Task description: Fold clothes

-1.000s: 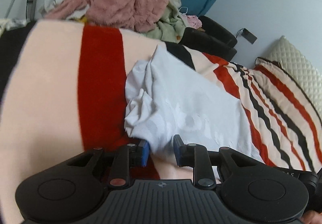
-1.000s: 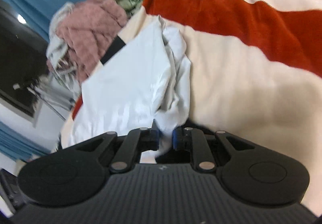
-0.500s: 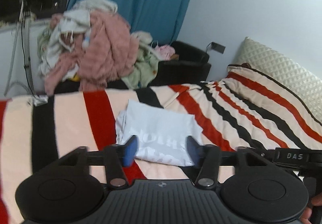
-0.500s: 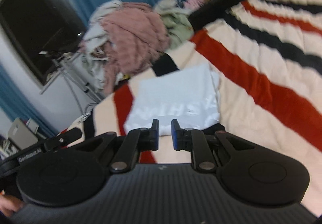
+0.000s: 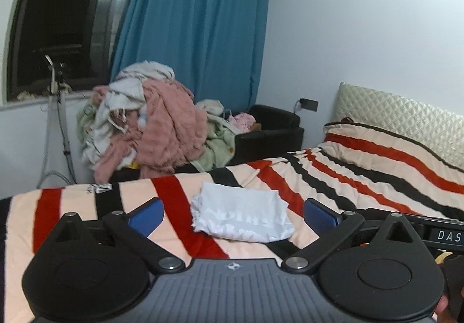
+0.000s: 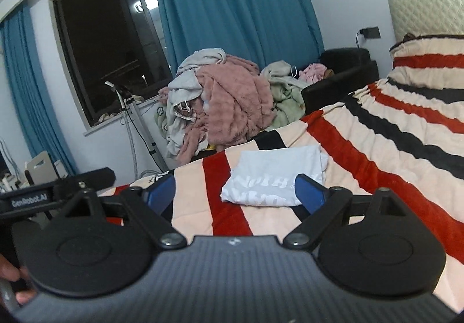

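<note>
**One white shirt lies folded on the striped bed**

Both tongs stand wide and hold nothing: the left tongs point(image 5: 233, 212) and the right tongs point(image 6: 235, 192) are raised above the near side of the bed point(image 5: 377, 178), each looking down its blue pads at the same garment. That garment, a white T-shirt point(image 5: 242, 217), lies on the striped blanket as a compact rectangle with faint lettering on top, flat across a red stripe and a black one. Its left edge in the left wrist view is bunched and a little ragged; its far edge is straight.

By the look of it, the shirt already lies as the task wants it, so the fold on this piece reads as finished, or as near finished as a final tidy of that bunched edge allows. A large heap of clothes point(image 5: 150, 125) sits beyond the far side of the bed, well apart from the shirt; if more is to be folded, it would likely come from there.

Open blanket surrounds the shirt on every side, with plenty of room toward the headboard point(image 5: 406, 114). The near edge of the bed is hidden under the tongs' bodies.
</note>
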### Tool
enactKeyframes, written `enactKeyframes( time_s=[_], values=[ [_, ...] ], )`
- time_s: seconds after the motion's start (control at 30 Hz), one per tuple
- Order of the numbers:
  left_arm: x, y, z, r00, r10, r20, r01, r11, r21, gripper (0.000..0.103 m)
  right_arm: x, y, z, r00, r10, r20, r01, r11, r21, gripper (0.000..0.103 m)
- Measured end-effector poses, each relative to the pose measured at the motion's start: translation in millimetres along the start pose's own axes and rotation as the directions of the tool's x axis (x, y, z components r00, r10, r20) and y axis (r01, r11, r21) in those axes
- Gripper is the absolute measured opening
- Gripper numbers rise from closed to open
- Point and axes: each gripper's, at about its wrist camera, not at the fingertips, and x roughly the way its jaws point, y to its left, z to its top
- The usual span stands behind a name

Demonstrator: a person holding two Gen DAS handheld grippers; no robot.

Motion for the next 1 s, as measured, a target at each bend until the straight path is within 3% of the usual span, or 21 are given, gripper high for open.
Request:
enactKeyframes(
  time_s=[0.13, 0.37, 0.6, 1.0],
  values=[
    [-26.9, -3.5, -20.5, 1.0, 0.012, 0.024, -0.013, 1.0, 0.005, 0.103, -10.9, 3.1, -22.4, 1.0, -0.006, 0.025, 0.006, 1.0, -0.013, 0.09],
    [-32.3, 0.4, -59.6, 0.999, 0.028, 0.025, -0.028, 1.0, -0.005, 0.103, -8.6, 10.1, -60.1, 0.999, -0.019, 0.046, 0.022, 0.998, -0.065, 0.09],
    [-33.1, 13.3, -78.5, 0.999, 0.041, 0.036, -0.04, 0.999, -0.019, 0.103, -0.7, 20.1, -90.7, 0.997, -0.035, 0.064, 0.042, 0.993, -0.114, 0.09],
    [-23.8, 17.0, -95.5, 0.996, 0.085, 0.008, -0.085, 0.996, 0.012, 0.103, 5.6, 24.8, -99.6, 0.993, -0.08, 0.084, 0.092, 0.983, -0.157, 0.09]
  ],
)
